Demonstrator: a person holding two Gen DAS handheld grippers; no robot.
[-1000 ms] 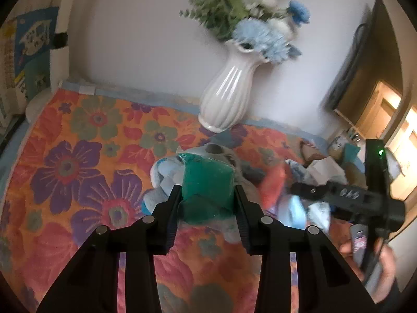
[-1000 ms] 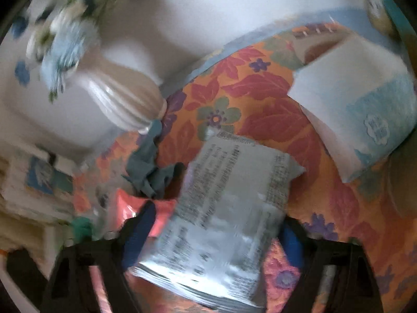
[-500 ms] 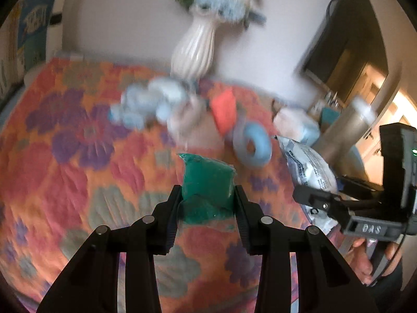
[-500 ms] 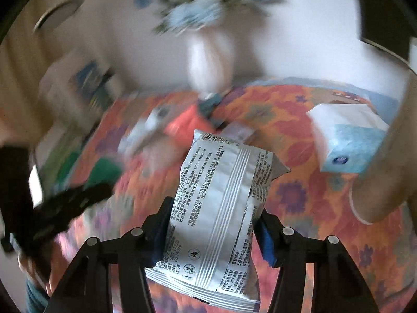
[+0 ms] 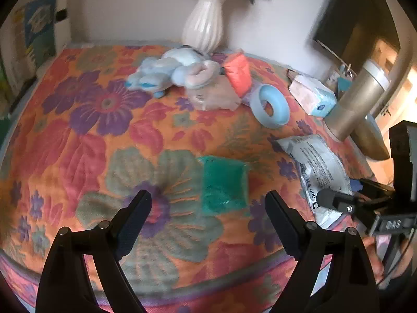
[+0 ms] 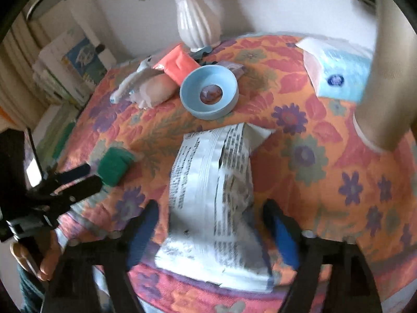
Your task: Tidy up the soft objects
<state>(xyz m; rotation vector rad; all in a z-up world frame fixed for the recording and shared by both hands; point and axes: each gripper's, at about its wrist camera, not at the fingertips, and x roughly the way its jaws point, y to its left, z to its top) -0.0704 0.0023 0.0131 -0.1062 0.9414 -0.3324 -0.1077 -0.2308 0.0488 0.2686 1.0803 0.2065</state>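
A green soft packet (image 5: pixel 224 182) lies flat on the floral cloth (image 5: pixel 104 135), just ahead of my left gripper (image 5: pixel 208 200). Its jaws are opening and stand wide, and the pads are clear of the packet. In the right wrist view a white printed packet (image 6: pixel 211 195) lies on the cloth near the front edge. It sits between the blue pads of my right gripper (image 6: pixel 209 208), whose jaws are opening and do not press on it. The left gripper (image 6: pixel 83 177) shows at the left, beside the green packet (image 6: pixel 114 167). The white packet (image 5: pixel 320 169) and right gripper (image 5: pixel 346 193) show in the left wrist view.
At the back stand a white vase (image 5: pixel 206 23), a pale blue plush toy (image 5: pixel 161 75), an orange packet (image 5: pixel 238 74) and a blue ring (image 5: pixel 273 105). A tissue pack (image 6: pixel 338 70) and a gold tumbler (image 5: pixel 357 101) are at the right. The table's front edge (image 6: pixel 208 294) is close.
Both grippers went from shut to wide apart. The green packet and the white packet left the jaws and now lie on the cloth. Both views pulled back from the vase.
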